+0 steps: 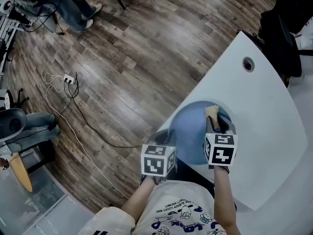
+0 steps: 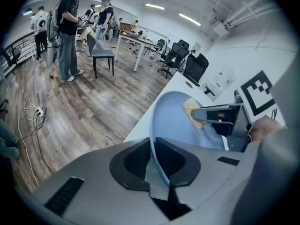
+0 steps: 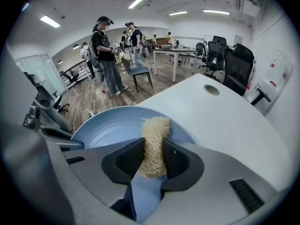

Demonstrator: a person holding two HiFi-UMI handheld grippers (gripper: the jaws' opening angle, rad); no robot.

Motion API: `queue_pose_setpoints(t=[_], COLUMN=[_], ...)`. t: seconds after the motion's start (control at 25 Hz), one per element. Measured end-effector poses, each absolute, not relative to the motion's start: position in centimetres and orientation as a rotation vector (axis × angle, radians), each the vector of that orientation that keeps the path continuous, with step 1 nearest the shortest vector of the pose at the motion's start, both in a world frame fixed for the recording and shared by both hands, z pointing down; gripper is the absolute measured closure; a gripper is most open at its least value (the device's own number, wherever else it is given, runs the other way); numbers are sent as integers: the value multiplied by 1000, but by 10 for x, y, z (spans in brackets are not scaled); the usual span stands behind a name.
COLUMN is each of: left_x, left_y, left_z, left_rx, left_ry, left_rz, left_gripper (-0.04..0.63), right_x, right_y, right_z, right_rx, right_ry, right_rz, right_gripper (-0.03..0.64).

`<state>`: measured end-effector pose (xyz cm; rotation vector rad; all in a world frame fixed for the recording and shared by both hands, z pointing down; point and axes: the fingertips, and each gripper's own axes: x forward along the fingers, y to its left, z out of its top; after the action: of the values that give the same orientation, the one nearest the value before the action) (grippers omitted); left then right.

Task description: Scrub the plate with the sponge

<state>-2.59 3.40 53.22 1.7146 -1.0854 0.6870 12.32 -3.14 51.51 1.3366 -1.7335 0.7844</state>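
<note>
Plate (image 1: 191, 131), head view: pale blue, round, at the near edge of the white table (image 1: 264, 111), partly overhanging toward the person. Left gripper (image 1: 165, 138) is at its near-left rim. Right gripper (image 1: 217, 126) is above the plate's right half, with the sponge (image 1: 212, 111) sticking out ahead of it.

Left gripper view: jaws nearly together, clamped on the thin rim, which runs edge-on between the pads. The plate looks tilted up from this side; whether its far edge rests on the table I cannot tell. Surface is smooth and plain, with shallow rings.

- Judgement: rigid, moderately heavy, likely breakable and slippery.
- A rim pinch is the only hold available, and scrubbing pressure will lever against it.

Right gripper view: jaws partly open, pressing the sponge's lower half from both sides. The sponge is a straw-coloured fibrous pad, loofah-like, standing upright with its free tip over the plate's well.

- Judgement: light, soft and springy.
- The mid-body grip leaves enough tip free to rub with.
</note>
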Motion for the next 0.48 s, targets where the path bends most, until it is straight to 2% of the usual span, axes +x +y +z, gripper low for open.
queue_pose_setpoints(t=[0.48], left_x=[-25], left_y=[34], left_z=[529], left_rx=[1708], left_ry=[-1059], left_rz=[671], left_gripper=[558], right_x=[87], right_y=[-47], right_z=[512], right_rx=[1259], right_ry=[-1788], right_rz=[729], right_gripper=[497])
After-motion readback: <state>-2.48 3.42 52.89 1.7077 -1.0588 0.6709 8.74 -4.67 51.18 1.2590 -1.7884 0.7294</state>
